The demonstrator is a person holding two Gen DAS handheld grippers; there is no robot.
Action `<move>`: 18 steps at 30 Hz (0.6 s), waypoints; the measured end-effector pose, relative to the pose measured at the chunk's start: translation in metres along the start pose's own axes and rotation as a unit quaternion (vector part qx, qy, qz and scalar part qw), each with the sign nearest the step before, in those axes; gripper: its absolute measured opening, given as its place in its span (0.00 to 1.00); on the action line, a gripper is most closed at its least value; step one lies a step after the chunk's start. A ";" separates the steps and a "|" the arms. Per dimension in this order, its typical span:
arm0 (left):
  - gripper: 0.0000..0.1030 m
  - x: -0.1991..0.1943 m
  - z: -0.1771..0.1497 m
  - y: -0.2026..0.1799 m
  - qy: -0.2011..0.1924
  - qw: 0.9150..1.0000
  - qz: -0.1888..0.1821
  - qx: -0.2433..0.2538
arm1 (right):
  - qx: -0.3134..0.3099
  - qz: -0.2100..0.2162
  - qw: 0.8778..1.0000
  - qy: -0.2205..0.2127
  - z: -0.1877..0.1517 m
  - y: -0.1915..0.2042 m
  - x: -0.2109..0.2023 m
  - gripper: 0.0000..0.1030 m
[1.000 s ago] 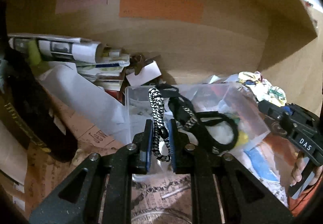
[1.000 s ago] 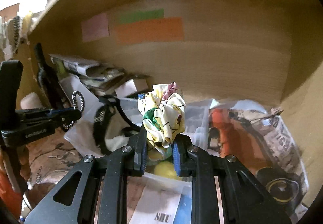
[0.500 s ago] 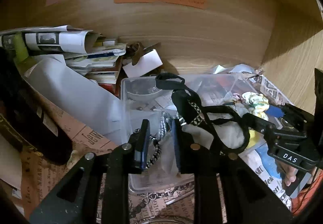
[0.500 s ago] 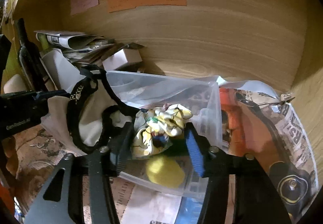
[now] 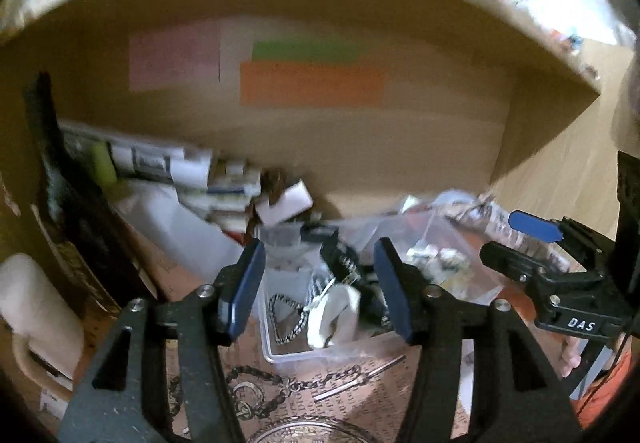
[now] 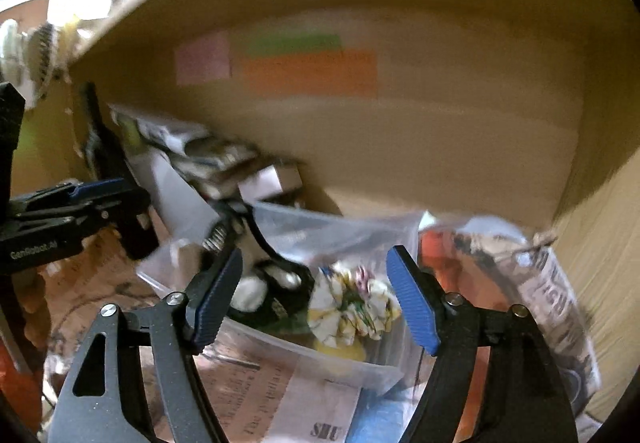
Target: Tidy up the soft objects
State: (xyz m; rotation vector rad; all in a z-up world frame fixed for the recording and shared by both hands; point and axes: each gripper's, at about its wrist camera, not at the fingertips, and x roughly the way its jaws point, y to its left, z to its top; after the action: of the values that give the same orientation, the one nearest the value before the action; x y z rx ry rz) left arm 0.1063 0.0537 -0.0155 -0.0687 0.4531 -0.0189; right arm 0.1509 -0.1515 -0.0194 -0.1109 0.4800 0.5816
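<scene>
At the far left, the left gripper (image 5: 320, 283) has its jaws spread wide and holds nothing. Straight ahead of it and a little below stands the clear plastic bin (image 5: 294, 357), and inside, near the front wall, lies the black-and-white braided cord (image 5: 287, 319), curled in a loop beside a pale cloth piece (image 5: 336, 313). A black strap (image 5: 344, 263) runs over them toward the back.

Further right in the same bin, the floral scrunchie (image 6: 354, 307) rests on something yellow (image 6: 340, 351), just beside the black strap with its pale padding (image 6: 276, 295). The right gripper (image 6: 316, 299) is also wide open and empty; the scrunchie lies between the lines of its two fingers, slightly toward the right one, and below them.

So both soft things are in the bin, each directly in front of its own gripper. I judge the placing done; the next move is probably to go for another soft thing, but none is clearly visible here.
</scene>
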 end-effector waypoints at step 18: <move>0.98 -0.090 0.003 -0.025 -0.116 0.993 -0.009 0.003 | 0.002 0.001 0.993 -0.122 0.017 0.017 -0.088 1.00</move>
State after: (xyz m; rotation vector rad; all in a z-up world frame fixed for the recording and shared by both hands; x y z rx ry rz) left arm 0.0267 0.0317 0.0287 -0.0683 0.2204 -0.0288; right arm 0.0837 -0.1773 0.0374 -0.0347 0.2442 0.5879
